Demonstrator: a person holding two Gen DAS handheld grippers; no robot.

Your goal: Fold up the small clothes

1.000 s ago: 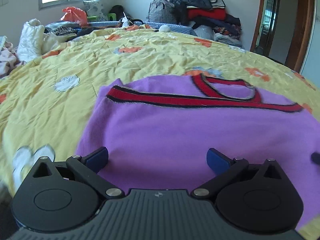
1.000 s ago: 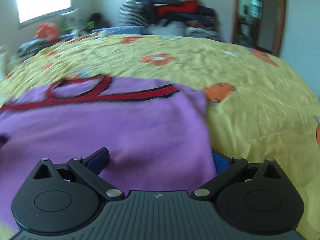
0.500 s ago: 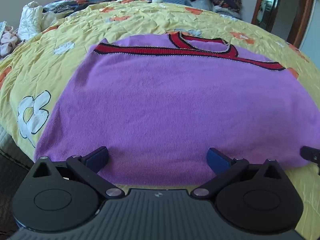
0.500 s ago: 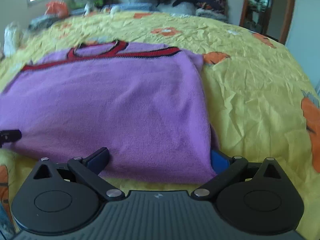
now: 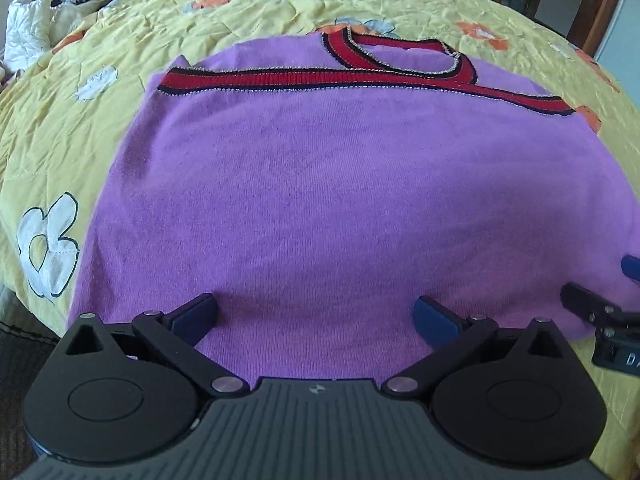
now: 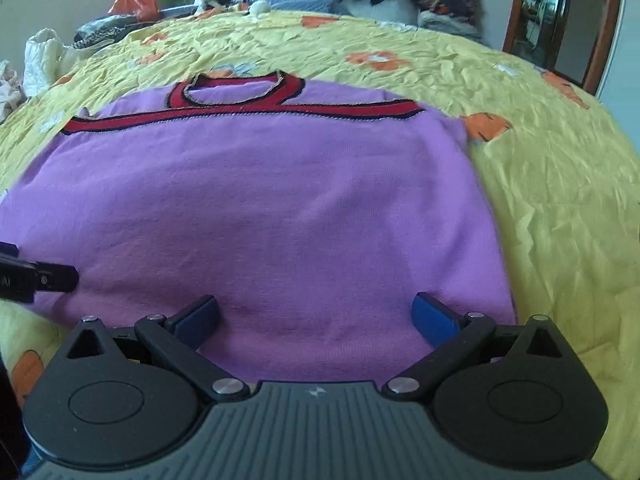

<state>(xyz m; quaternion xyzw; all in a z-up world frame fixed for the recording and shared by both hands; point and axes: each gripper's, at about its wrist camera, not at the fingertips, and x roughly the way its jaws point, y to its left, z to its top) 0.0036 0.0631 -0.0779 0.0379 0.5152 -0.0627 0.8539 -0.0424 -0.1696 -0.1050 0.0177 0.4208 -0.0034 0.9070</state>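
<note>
Left edge of scene: yellow floral bedspread (image 5: 100, 128), a white padded bundle (image 5: 28, 36) far off at its side. Purple sweater (image 5: 320, 200) lies flat, spread across the bedspread, red neck trim (image 5: 400, 68) at the far end, hem nearest the cameras.

Left gripper (image 5: 316, 314): jaws wide, nothing held, both fingers sitting over the hem, left of centre. Right gripper (image 6: 316, 312): same, jaws wide and empty, over the hem near the sweater's right side seam; its right finger (image 6: 434, 316) is just inside the edge.

Judged step: grab the hem at two points to fold bottom up toward the neck.

To do it well:
- spread the grippers so each sits close to its own hem corner; the left one looks too far inboard
- pinch both fabric layers, not the bedspread below
- lift evenly and keep the hem taut
- land the hem parallel to the red trim

Right of the sweater: bare bedspread and a doorway (image 6: 560, 20).
</note>
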